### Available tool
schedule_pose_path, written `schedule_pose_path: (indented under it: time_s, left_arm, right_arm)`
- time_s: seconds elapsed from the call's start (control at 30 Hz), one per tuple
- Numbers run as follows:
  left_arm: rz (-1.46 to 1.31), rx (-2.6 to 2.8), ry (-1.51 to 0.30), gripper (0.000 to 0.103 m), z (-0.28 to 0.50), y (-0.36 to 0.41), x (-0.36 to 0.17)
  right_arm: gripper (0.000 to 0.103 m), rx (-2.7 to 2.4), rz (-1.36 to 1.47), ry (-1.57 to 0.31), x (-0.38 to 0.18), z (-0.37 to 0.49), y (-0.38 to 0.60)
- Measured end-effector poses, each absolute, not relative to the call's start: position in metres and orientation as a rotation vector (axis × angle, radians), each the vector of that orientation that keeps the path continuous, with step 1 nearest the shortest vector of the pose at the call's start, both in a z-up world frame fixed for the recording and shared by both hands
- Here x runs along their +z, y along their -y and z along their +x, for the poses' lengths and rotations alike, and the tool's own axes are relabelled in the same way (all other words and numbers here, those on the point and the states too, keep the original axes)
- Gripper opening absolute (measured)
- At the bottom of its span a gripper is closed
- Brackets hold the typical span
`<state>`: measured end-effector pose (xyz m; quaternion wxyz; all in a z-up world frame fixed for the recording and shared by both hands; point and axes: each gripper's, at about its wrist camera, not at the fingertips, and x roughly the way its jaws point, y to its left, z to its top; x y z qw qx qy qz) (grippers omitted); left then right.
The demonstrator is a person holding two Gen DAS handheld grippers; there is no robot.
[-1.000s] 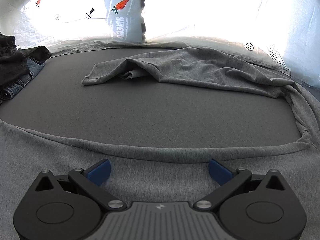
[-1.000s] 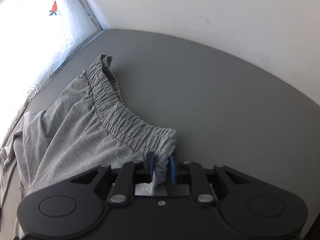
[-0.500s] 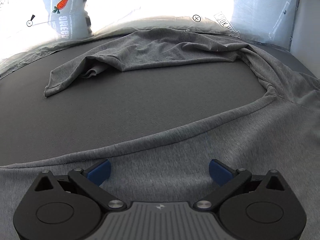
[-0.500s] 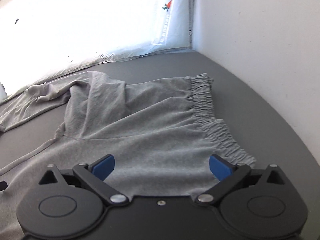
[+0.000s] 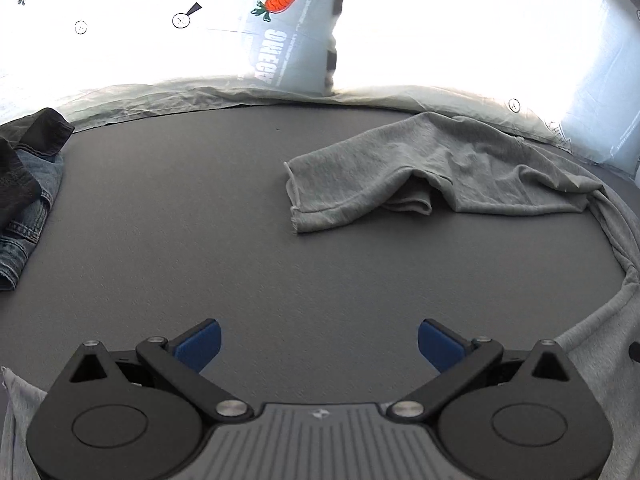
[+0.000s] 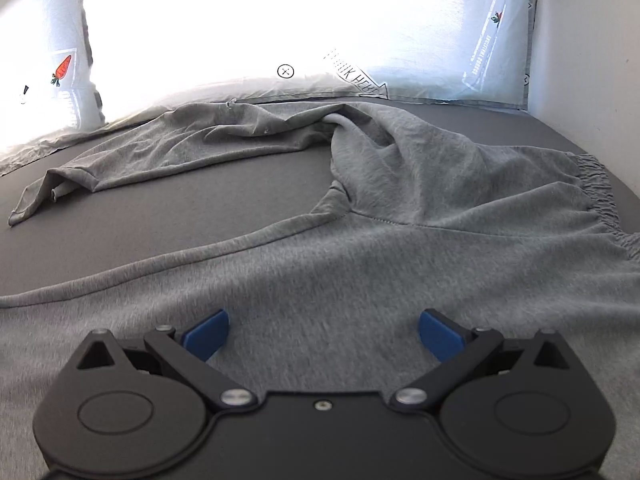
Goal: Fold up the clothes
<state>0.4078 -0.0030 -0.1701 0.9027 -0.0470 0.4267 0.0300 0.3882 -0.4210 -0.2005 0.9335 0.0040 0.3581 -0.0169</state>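
Grey sweatpants (image 6: 400,240) spread across a dark grey bed surface (image 5: 200,240), unfolded: elastic waistband (image 6: 596,196) at the far right, one leg (image 6: 160,152) stretched toward the far left with its cuff (image 5: 304,196) rumpled and partly turned over, the other leg lying near, under the right gripper. Left gripper (image 5: 319,343) spread wide, holding nothing, hovering over bare bed surface with pant fabric only at the right edge and near left corner. Right gripper (image 6: 324,334) also spread wide, empty, poised low over the near leg. Pile of denim and dark clothing (image 5: 24,192) waiting at the far left. Bright patterned sheet (image 5: 280,60) along the far edge. No fold visible so far; apparently the laying-out stage, with smoothing and all folding left to do.
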Motion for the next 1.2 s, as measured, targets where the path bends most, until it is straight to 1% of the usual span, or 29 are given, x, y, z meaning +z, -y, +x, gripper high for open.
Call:
schedule_pose_path:
  time_s: [0.13,0.3,0.33,0.37,0.4,0.43,0.47,0.5,0.53,0.57,0.6,0.63,0.77,0.9,1.0,1.1,1.2]
  left_arm:
    - [-0.197,0.097,-0.826,0.103,0.458,-0.029,-0.174]
    - [-0.204,0.052,-0.79,0.102,0.507,-0.039,-0.191]
    - [-0.218,0.049,-0.794,0.1,0.514,-0.04,-0.194]
    - [-0.234,0.047,-0.799,0.094,0.52,-0.041,-0.198]
    - [-0.263,0.059,-0.791,0.094,0.525,-0.041,-0.201]
    - [-0.28,0.058,-0.779,0.086,0.527,-0.039,-0.201]
    - [-0.295,0.057,-0.767,0.081,0.529,-0.038,-0.201]
    - [-0.305,0.041,-0.758,0.07,0.531,-0.035,-0.201]
    - [-0.316,0.027,-0.758,0.046,0.534,-0.033,-0.202]
    - [-0.328,0.013,-0.758,0.019,0.537,-0.031,-0.203]
    - [-0.331,0.004,-0.764,0.005,0.539,-0.027,-0.204]
    - [-0.332,-0.005,-0.77,0.001,0.541,-0.023,-0.205]
    - [-0.323,-0.095,-0.715,0.001,0.536,0.005,-0.189]
    - [-0.335,-0.299,-0.688,0.001,0.519,0.062,-0.163]
    - [-0.341,-0.469,-0.76,0.001,0.502,0.114,-0.169]
    - [-0.245,-0.53,-0.876,0.002,0.486,0.159,-0.193]
    - [-0.26,-0.545,-0.93,0.003,0.473,0.168,-0.204]
  right_arm:
    - [0.103,-0.048,0.032,-0.697,-0.205,0.386,0.422]
    - [0.103,-0.057,0.03,-0.683,-0.207,0.386,0.421]
    - [0.103,-0.059,0.031,-0.683,-0.207,0.387,0.421]
    - [0.103,-0.061,0.031,-0.683,-0.207,0.388,0.421]
    - [0.103,-0.063,0.031,-0.683,-0.207,0.389,0.421]
    - [0.103,-0.064,0.032,-0.683,-0.207,0.39,0.421]
    - [0.103,-0.065,0.033,-0.683,-0.207,0.391,0.421]
    - [0.103,-0.066,0.034,-0.683,-0.207,0.392,0.421]
    - [0.103,-0.066,0.034,-0.683,-0.207,0.393,0.421]
    - [0.103,-0.067,0.035,-0.683,-0.207,0.394,0.421]
    - [0.103,-0.067,0.036,-0.683,-0.207,0.395,0.421]
    - [0.103,-0.067,0.037,-0.682,-0.207,0.395,0.422]
    - [0.103,-0.066,0.04,-0.682,-0.207,0.397,0.422]
    - [0.103,-0.066,0.042,-0.681,-0.207,0.396,0.422]
    - [0.103,-0.065,0.042,-0.68,-0.207,0.396,0.422]
    - [0.103,-0.064,0.044,-0.68,-0.207,0.396,0.422]
    - [0.103,-0.063,0.047,-0.679,-0.206,0.396,0.423]
